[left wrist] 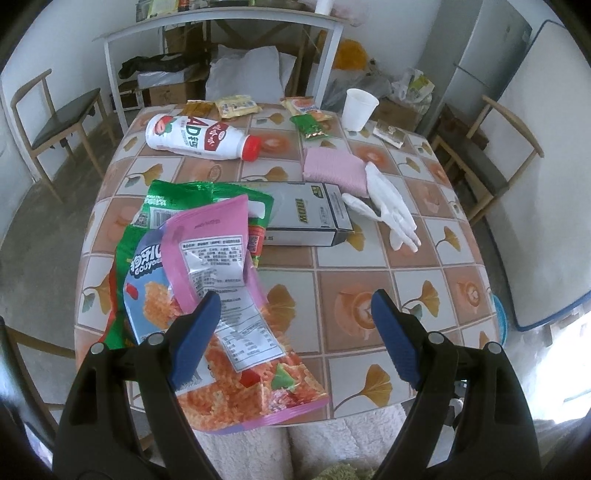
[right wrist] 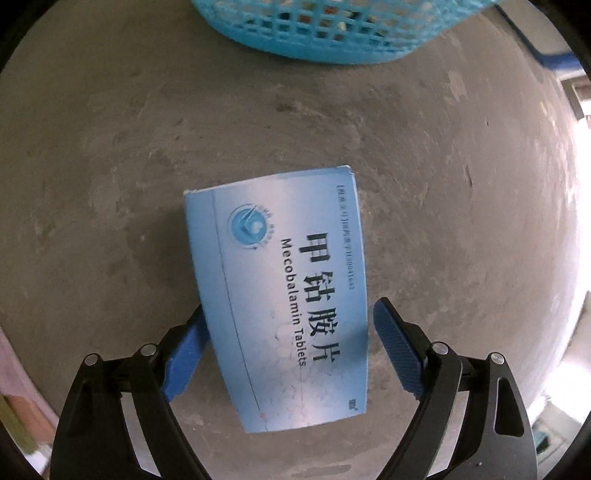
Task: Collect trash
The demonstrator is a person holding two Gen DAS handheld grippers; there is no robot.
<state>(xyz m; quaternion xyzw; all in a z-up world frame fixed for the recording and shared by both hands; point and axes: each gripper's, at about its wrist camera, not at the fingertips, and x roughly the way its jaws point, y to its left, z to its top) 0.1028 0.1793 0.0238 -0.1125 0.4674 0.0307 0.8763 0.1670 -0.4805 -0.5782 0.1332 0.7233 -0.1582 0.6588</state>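
Note:
In the left wrist view, my left gripper (left wrist: 295,295) hangs open over the near edge of the tiled table (left wrist: 369,288), holding nothing. Its left finger overlaps a pile of snack bags (left wrist: 207,266). Farther back lie a grey carton (left wrist: 306,214), a white bottle with a red cap (left wrist: 199,136), a white glove (left wrist: 391,206), a pink cloth (left wrist: 332,166), small wrappers (left wrist: 310,125) and a paper cup (left wrist: 358,109). In the right wrist view, my right gripper (right wrist: 291,306) points down at the concrete floor, open. A blue tablet box (right wrist: 288,295) lies between its jaws, hiding the left pad's tip, clear of the right pad.
A turquoise mesh basket (right wrist: 314,37) stands on the floor just beyond the tablet box; its rim (left wrist: 500,317) also shows past the table's right edge. Wooden chairs (left wrist: 62,118) flank the table. A white shelf frame (left wrist: 221,33) and boxes stand behind.

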